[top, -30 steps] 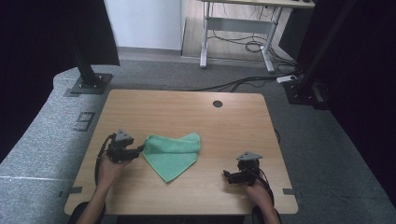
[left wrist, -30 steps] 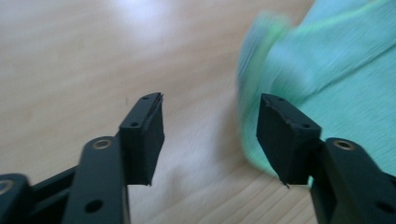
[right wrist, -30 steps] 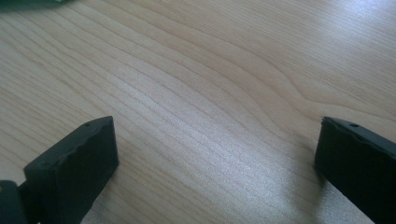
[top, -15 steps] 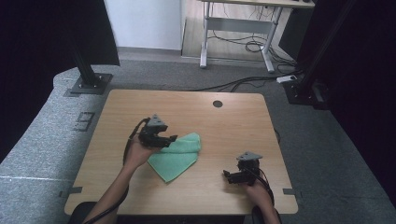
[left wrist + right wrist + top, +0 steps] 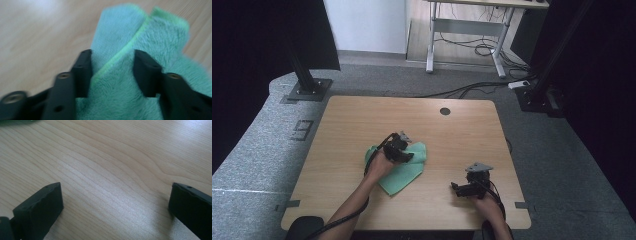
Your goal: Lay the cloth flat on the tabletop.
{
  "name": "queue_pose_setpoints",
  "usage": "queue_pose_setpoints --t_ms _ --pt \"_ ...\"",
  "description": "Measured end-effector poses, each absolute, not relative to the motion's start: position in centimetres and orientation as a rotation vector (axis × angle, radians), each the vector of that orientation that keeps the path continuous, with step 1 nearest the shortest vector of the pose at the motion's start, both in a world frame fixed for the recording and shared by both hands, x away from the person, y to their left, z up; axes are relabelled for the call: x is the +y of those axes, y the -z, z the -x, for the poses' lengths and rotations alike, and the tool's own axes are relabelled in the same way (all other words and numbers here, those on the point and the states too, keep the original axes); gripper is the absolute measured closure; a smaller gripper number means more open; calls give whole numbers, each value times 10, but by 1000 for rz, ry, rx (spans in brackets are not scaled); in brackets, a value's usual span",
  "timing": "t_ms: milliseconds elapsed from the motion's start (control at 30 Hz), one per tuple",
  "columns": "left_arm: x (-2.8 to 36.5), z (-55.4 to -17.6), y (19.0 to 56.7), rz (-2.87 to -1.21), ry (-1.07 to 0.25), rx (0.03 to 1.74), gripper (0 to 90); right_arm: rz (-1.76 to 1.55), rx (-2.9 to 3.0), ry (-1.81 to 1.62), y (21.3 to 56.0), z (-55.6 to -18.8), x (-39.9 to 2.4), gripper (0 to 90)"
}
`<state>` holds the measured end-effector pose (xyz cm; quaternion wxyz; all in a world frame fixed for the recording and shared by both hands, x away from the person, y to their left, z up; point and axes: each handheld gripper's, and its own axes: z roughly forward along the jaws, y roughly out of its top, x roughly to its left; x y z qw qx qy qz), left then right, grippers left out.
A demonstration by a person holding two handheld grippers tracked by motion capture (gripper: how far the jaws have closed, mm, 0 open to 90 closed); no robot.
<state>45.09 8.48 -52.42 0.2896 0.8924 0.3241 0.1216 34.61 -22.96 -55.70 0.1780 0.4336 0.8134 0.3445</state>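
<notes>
A green fleecy cloth [image 5: 404,175] lies folded on the wooden table [image 5: 362,115], near its middle. My left gripper [image 5: 409,155] is down on the cloth's far part. In the left gripper view the cloth [image 5: 150,37] shows a folded edge running between the jaws of my left gripper [image 5: 113,72]. Those jaws have just been closing, with cloth between them and a gap still showing. My right gripper [image 5: 458,189] rests low over bare wood near the front right. In the right gripper view my right gripper [image 5: 115,202] has its jaws wide apart with nothing between them.
A round cable hole [image 5: 445,111] sits near the table's far edge. Black stand bases [image 5: 307,90] rest on the grey floor beyond the table's far corners. Bare wood lies around the cloth.
My left hand has moved right from beside the cloth's left edge onto the cloth. The right hand has kept still.
</notes>
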Motion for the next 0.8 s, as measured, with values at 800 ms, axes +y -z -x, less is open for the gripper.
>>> queue_pose_setpoints --t_ms 800 --pt "153 -479 465 -2075 -540 1079 839 -1222 2301 -974 557 -346 -230 0"
